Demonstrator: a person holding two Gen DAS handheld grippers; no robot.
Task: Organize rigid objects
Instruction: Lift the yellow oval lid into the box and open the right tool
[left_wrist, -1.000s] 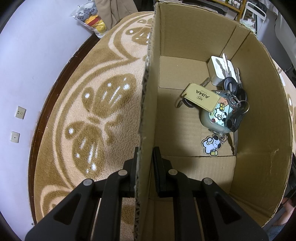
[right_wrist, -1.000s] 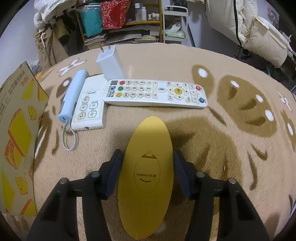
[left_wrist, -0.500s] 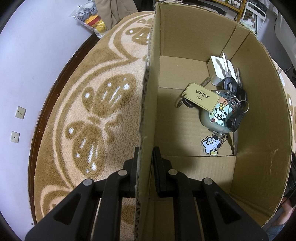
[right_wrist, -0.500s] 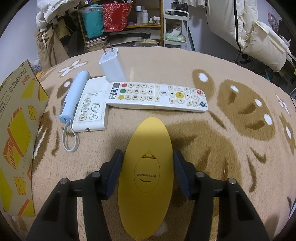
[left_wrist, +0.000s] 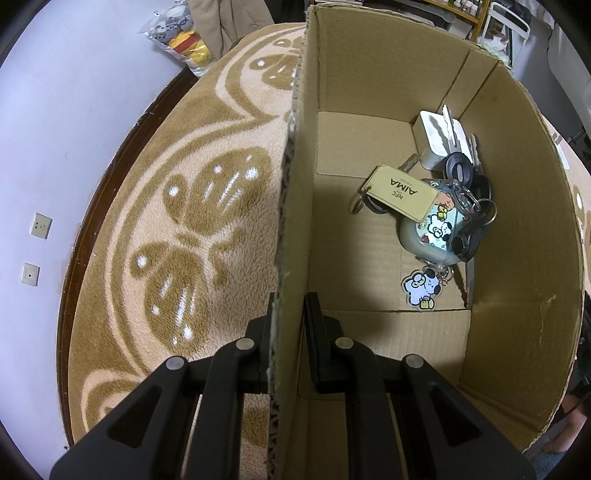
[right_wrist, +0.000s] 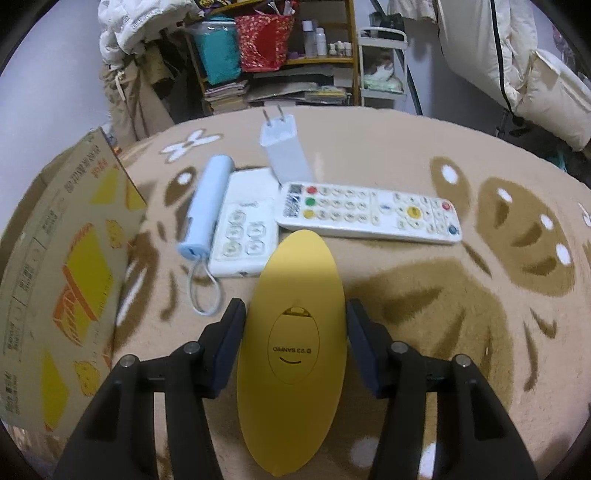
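My left gripper (left_wrist: 290, 306) is shut on the left wall of an open cardboard box (left_wrist: 295, 155). On the box floor lie a bunch of keys with a tan AIMA tag (left_wrist: 400, 192), a cartoon-printed case (left_wrist: 436, 232) and a white charger (left_wrist: 436, 136). My right gripper (right_wrist: 295, 314) is shut on a yellow oval object (right_wrist: 293, 339) marked SANRIO, held above the rug. Beyond it lie a long white remote (right_wrist: 369, 212), a small white remote (right_wrist: 245, 236), a light blue cylinder with a cord loop (right_wrist: 207, 206) and a white plug adapter (right_wrist: 282, 151).
The box's printed outer side (right_wrist: 62, 280) stands at the left in the right wrist view. A tan patterned rug (right_wrist: 461, 288) covers the surface. Shelves with bags and bottles (right_wrist: 277, 48) and white bedding (right_wrist: 517, 66) stand behind. A plush bag (left_wrist: 181, 37) lies past the rug's edge.
The right gripper has risen and tilted back with the yellow object, so the remotes sit lower in its view and more of the room shows. The left gripper has not moved.
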